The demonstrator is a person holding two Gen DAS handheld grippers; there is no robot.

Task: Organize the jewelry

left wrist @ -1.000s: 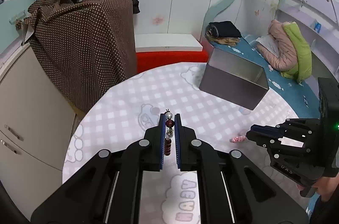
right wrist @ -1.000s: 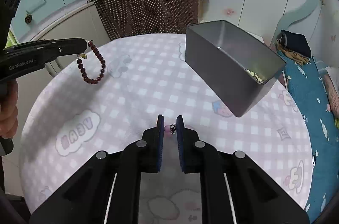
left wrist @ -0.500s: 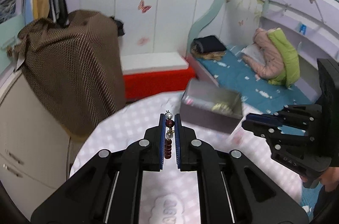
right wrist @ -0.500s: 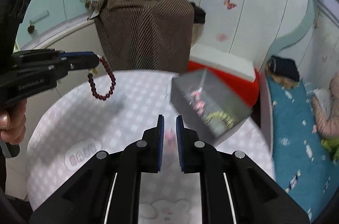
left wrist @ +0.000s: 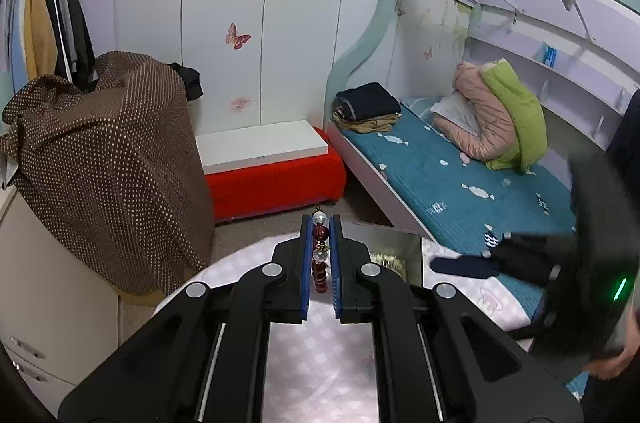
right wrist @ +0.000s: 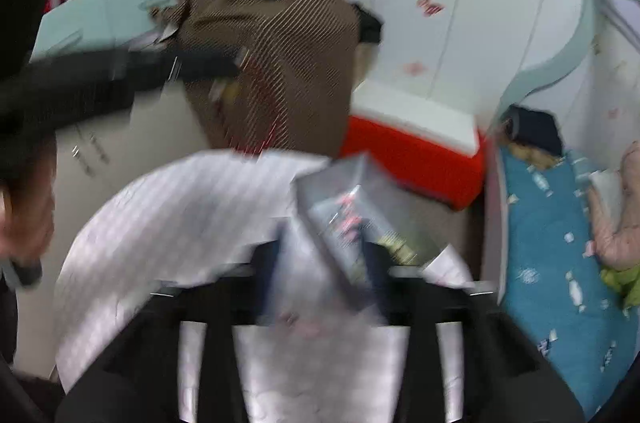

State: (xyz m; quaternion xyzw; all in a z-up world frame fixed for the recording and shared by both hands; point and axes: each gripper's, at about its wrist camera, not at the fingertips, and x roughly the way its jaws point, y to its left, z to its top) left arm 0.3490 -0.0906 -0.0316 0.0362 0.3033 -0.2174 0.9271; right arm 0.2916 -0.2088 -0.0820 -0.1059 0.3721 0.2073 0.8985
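Carrying step: left gripper [left wrist: 320, 255] clamped on the beaded bracelet [left wrist: 320, 265], held up just short of the grey box [left wrist: 394, 257]. Right gripper [right wrist: 320, 263] just opening, nothing seen between the jaws through the blur. Next, probably: forward over the box, then release.

A brown white-dotted cloth [left wrist: 108, 159] drapes furniture beside a red upholstered bench [left wrist: 276, 179]; folded dark clothes [left wrist: 366, 101] lie on the teal mattress [left wrist: 452, 183]

Right gripper [right wrist: 324, 255] newly open, emptied.
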